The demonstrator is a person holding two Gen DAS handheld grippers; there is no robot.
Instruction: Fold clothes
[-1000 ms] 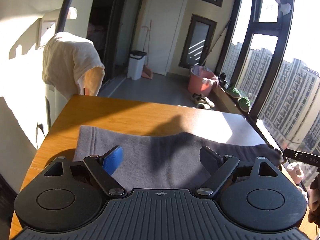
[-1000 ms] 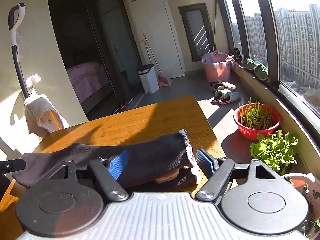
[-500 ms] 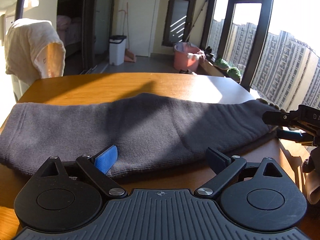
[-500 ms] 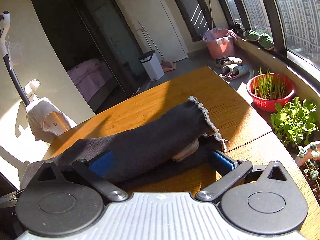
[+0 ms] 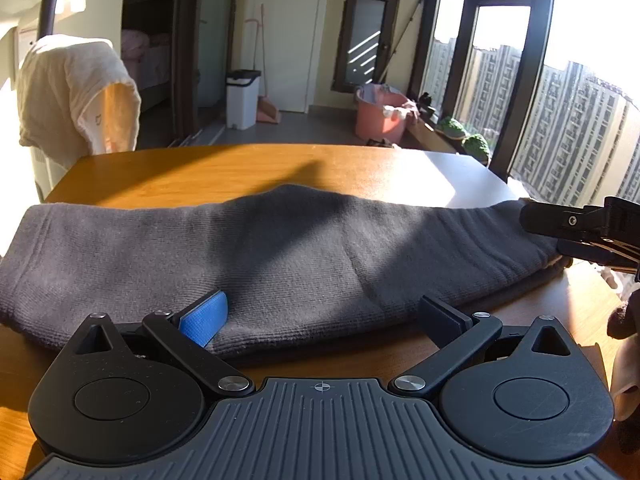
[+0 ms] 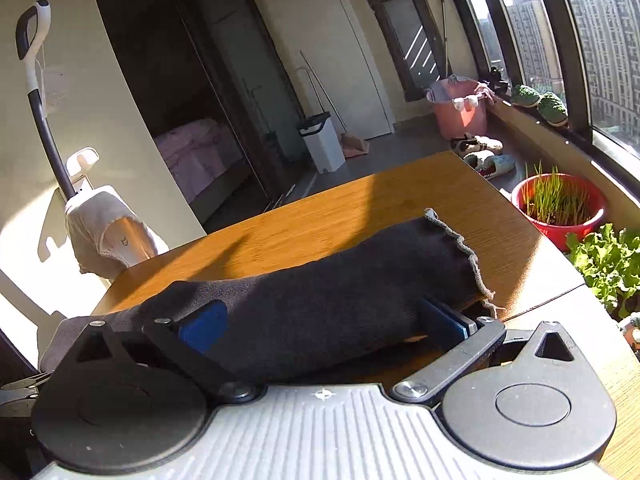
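A sunlit balcony room with tall windows holds a wooden table [image 5: 200,176], and across it lies the grey garment [image 5: 280,248], folded into a long band running left to right. A cream towel [image 5: 76,92] hangs over something beyond the table's far left corner; a white bin [image 5: 242,98] and pink tub [image 5: 380,118] stand on the floor behind.

The left gripper [image 5: 324,314] sits low at the garment's near edge, its jaws spread wide with cloth between them but not pinched; it looks released. It is probably placed there to take the near edge for the next fold.

The right gripper [image 6: 324,320] is at the garment's right end, near the frilled hem [image 6: 460,244]. Its jaws are also spread, straddling the cloth [image 6: 340,292], and the right finger [image 6: 444,320] seems tucked under the hem. No firm pinch shows, so I judge it unclenched. From the left view its fingers [image 5: 560,220] reach in over that end.

Working both ends at once would keep the band square when it is doubled.
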